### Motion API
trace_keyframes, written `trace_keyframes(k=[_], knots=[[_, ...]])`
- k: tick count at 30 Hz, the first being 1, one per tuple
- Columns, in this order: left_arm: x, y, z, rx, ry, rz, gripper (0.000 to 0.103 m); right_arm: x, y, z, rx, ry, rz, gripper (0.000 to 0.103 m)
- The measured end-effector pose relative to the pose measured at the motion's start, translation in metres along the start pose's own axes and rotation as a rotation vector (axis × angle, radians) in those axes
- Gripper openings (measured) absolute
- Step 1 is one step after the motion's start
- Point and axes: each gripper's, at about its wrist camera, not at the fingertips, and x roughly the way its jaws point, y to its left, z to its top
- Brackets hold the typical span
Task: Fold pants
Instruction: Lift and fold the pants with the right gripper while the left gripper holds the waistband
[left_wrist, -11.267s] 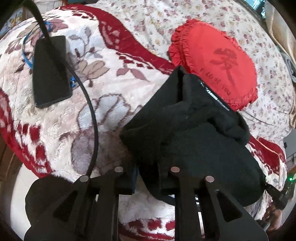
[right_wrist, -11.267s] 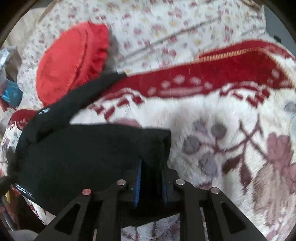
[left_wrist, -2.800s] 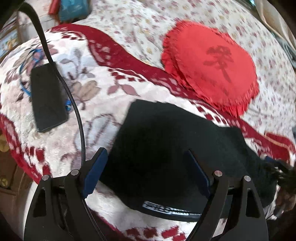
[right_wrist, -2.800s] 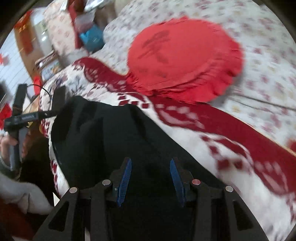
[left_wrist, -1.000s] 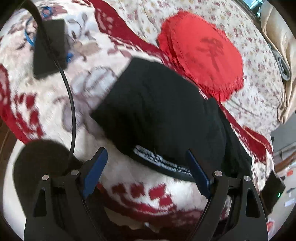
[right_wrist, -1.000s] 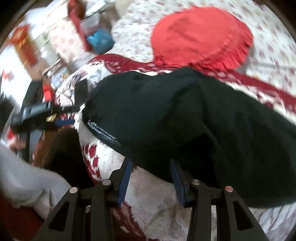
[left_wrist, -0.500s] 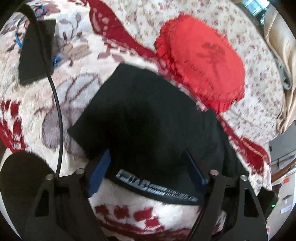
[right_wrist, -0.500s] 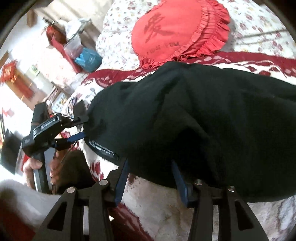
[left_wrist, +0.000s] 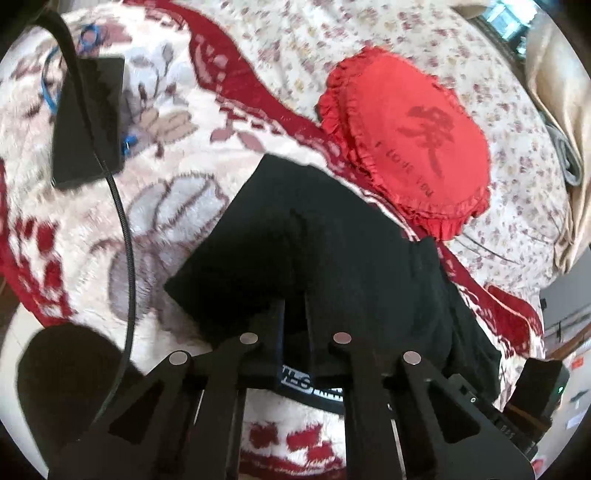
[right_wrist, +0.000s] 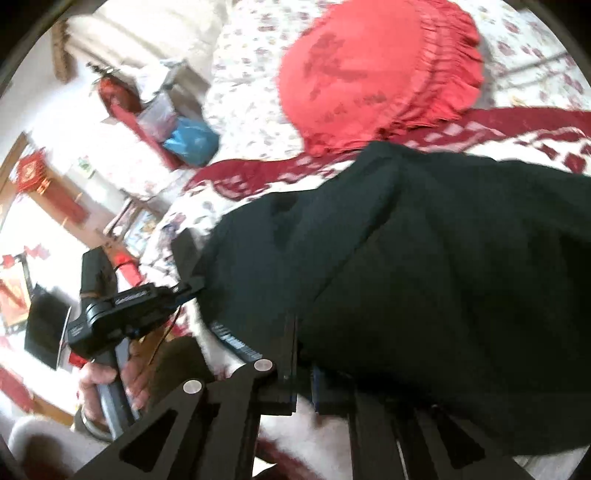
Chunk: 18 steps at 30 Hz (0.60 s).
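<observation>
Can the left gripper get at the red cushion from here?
Probably not right now. The left gripper is shut on the near edge of the black pants, which lie between it and the red cushion. It would have to let go first; beyond the pants nothing blocks the way.

The red cushion (left_wrist: 410, 140), up and to the right of the left hand-held gripper (left_wrist: 294, 314), has a big dark Chinese sign on it. Under the sign are the small words "I LOVE YOU". White letters on the pants (left_wrist: 325, 251) waistband are too hidden to read.
</observation>
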Motion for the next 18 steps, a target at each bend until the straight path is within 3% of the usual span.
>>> trace_keyframes(k=[4,8,10,13,18], knots=[[-0.012,-0.002,-0.005,0.055,-0.021,0.023,0.007,-0.004,0.014,-0.007,-0.035,0.031,0.041,0.004],[-0.004,0.010,-0.006,0.038,-0.009,0.073,0.007,0.013,-0.007,-0.017,0.016,0.099,-0.044,0.006],[0.000,0.019,-0.005,0.014,0.012,0.085,0.007,0.004,-0.018,-0.021,0.055,0.098,-0.071,0.032],[-0.007,0.023,-0.005,0.012,-0.002,0.077,0.007,-0.040,-0.020,-0.027,0.045,0.046,-0.070,0.034],[-0.024,0.016,0.002,0.014,-0.036,0.055,0.008,-0.128,-0.037,-0.030,0.024,-0.083,-0.288,0.034]])
